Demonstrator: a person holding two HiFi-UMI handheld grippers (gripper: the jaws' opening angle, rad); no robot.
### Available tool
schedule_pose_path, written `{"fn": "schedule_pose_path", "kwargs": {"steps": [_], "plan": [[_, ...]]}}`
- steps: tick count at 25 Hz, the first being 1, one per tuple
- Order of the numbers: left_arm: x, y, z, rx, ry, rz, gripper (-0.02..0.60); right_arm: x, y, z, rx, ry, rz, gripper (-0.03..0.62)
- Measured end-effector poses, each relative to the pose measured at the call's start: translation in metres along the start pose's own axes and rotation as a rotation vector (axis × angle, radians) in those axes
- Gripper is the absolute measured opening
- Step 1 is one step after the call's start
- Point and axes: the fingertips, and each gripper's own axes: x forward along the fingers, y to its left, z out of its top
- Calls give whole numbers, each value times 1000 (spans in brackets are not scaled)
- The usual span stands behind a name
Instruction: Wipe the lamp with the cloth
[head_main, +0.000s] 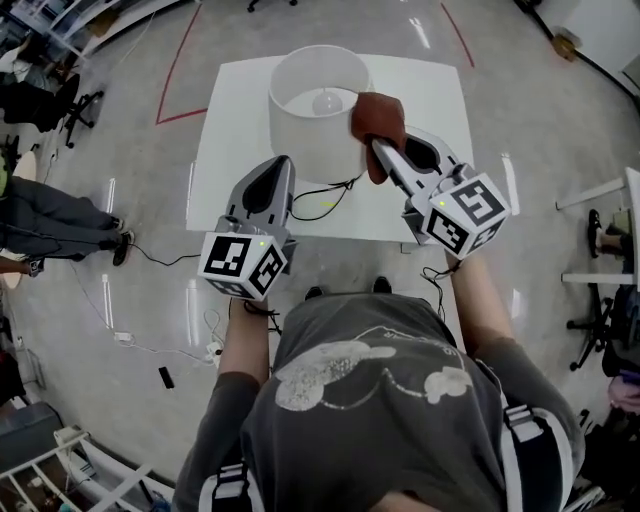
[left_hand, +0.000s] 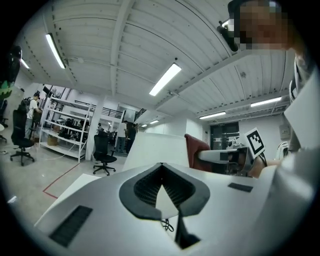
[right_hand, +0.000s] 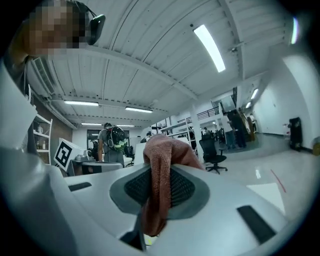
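Left claw (head_main: 283, 162), right claw (head_main: 379, 149) are white; T-shirt (head_main: 380, 400) grey.

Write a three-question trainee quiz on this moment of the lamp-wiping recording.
1. Multiple choice: what does the right gripper hold? A) a cable B) the cloth C) nothing
2. True or false: the lamp stands on the floor, beside the table.
3. Short answer: what is gripped between the left gripper's jaws?
Key: 1 B; 2 false, it stands on the table; 3 nothing.
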Motion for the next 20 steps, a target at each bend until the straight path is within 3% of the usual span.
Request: {"fn": "schedule_pose_path", "kwargs": {"steps": [14,17,20], "plan": [[-2,-35,-24,-22,22,179,6,-21,-18,-97,99,246,127,58],[-6,-36,-26,-28,20,192,6,-23,-26,-108,135,262,114,58],[-11,-34,-25,-21,18,180,6,-28,-41,-93,137,223,88,58]]}}
